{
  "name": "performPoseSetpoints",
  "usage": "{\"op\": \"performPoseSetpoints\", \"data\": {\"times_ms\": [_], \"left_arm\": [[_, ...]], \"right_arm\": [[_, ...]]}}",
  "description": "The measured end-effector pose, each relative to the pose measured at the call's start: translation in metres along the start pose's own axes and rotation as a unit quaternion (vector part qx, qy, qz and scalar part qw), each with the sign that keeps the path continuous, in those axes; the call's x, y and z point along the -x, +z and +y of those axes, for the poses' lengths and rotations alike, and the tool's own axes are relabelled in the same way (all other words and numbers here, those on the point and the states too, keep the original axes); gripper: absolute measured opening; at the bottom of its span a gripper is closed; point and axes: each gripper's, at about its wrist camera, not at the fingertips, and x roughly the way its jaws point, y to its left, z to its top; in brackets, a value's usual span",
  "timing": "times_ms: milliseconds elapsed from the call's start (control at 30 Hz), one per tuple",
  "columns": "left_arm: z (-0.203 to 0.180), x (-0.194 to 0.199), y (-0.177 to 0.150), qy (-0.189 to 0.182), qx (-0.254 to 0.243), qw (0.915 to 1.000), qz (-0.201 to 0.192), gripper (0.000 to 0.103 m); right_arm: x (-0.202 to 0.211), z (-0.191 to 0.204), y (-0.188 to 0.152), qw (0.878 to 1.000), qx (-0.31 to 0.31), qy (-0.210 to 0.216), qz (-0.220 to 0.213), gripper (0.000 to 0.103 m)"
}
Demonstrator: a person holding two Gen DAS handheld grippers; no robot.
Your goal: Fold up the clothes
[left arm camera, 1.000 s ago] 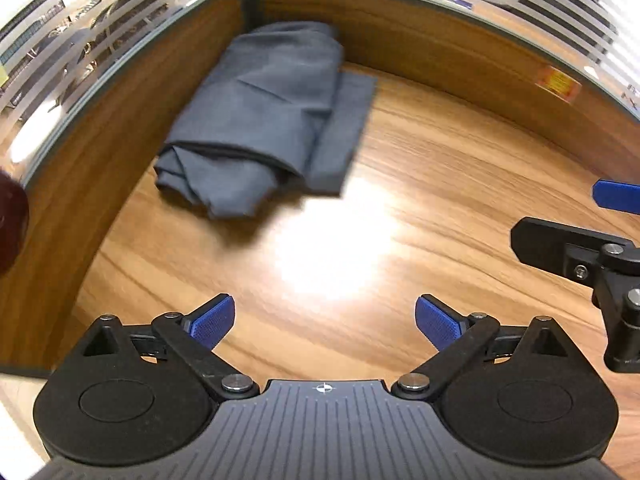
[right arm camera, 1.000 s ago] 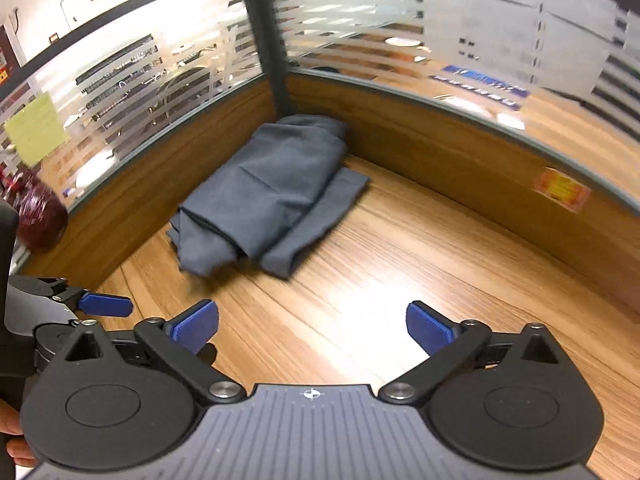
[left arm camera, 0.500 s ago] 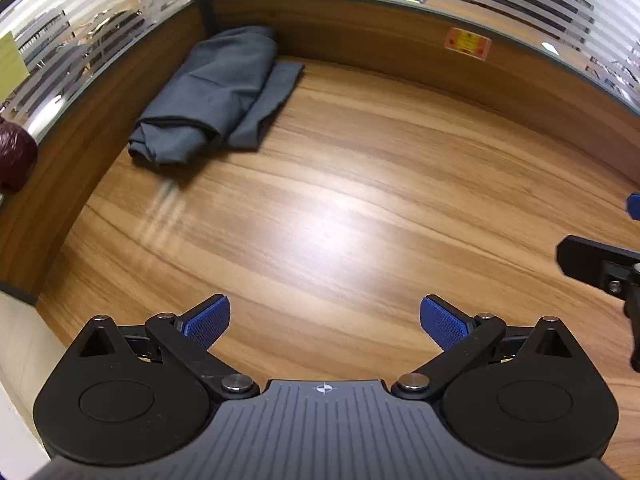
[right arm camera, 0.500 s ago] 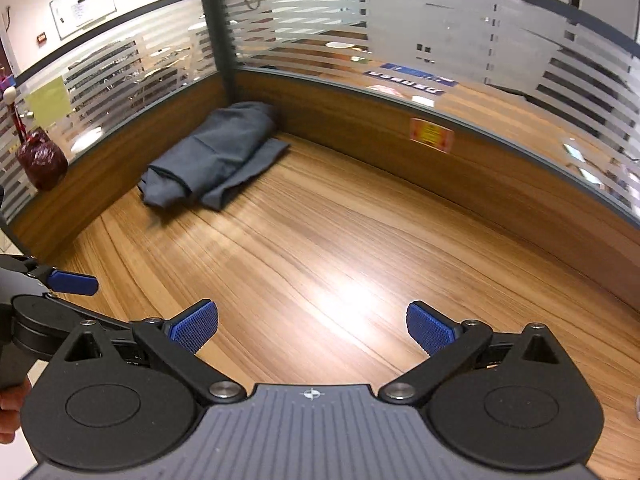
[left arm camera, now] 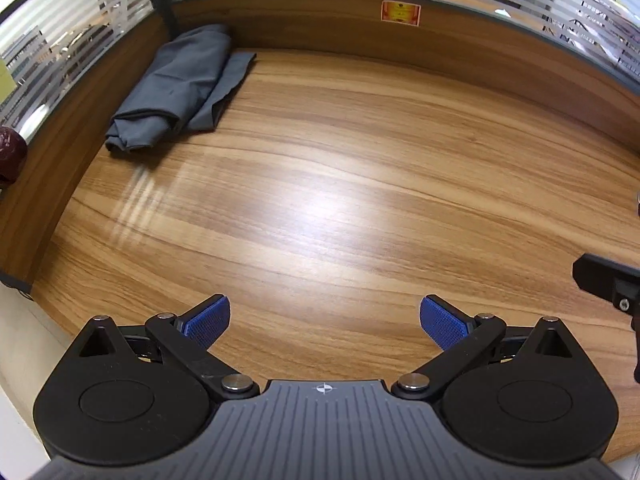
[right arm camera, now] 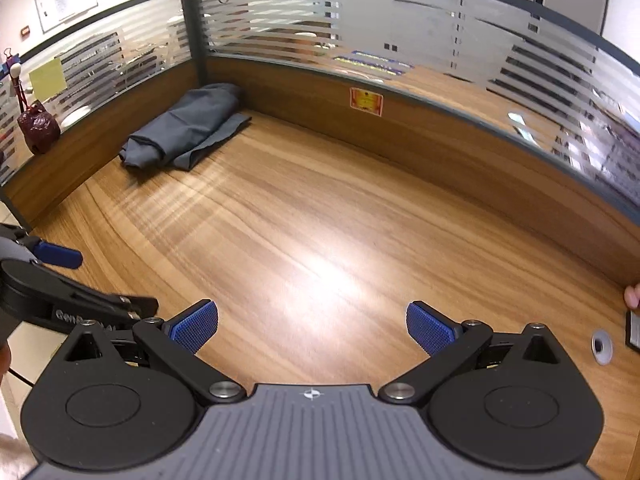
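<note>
A dark grey garment [left arm camera: 180, 88] lies folded in a loose bundle in the far left corner of the wooden desk [left arm camera: 360, 200], against the partition. The right wrist view shows the same garment [right arm camera: 186, 128] at upper left. My left gripper [left arm camera: 324, 322] hangs open over the near edge of the desk, far from the cloth, with nothing between its blue pads. My right gripper [right arm camera: 312, 326] is open too and holds nothing. The left gripper's body [right arm camera: 60, 300] shows at the left edge of the right wrist view.
Wood-and-frosted-glass partitions [right arm camera: 360, 64] wall the desk at the back and left. A dark red bag [right arm camera: 38, 128] hangs beyond the left partition. A cable grommet [right arm camera: 601, 346] sits in the desk at the right, near a fingertip [right arm camera: 633, 295].
Both grippers have drawn back from the garment toward the near edge of the desk, so the cloth looks smaller and farther. Both stayed open. The garment has not moved.
</note>
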Motion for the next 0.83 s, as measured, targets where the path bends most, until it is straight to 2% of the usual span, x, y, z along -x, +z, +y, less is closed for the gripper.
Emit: {"op": "performPoseSetpoints", "data": {"times_ms": [467,833], "left_arm": [[0.01,0.002,0.01,0.011,0.003,0.9999,-0.007,0.102],[0.004,-0.003,0.019,0.009,-0.008,0.9999,-0.01,0.102]], "right_arm": [[-0.009,0.008,0.012,1.0,0.028,-0.001,0.001,0.102],[-0.017,0.0,0.016,1.0,0.019,0.0,0.005,0.102]]}}
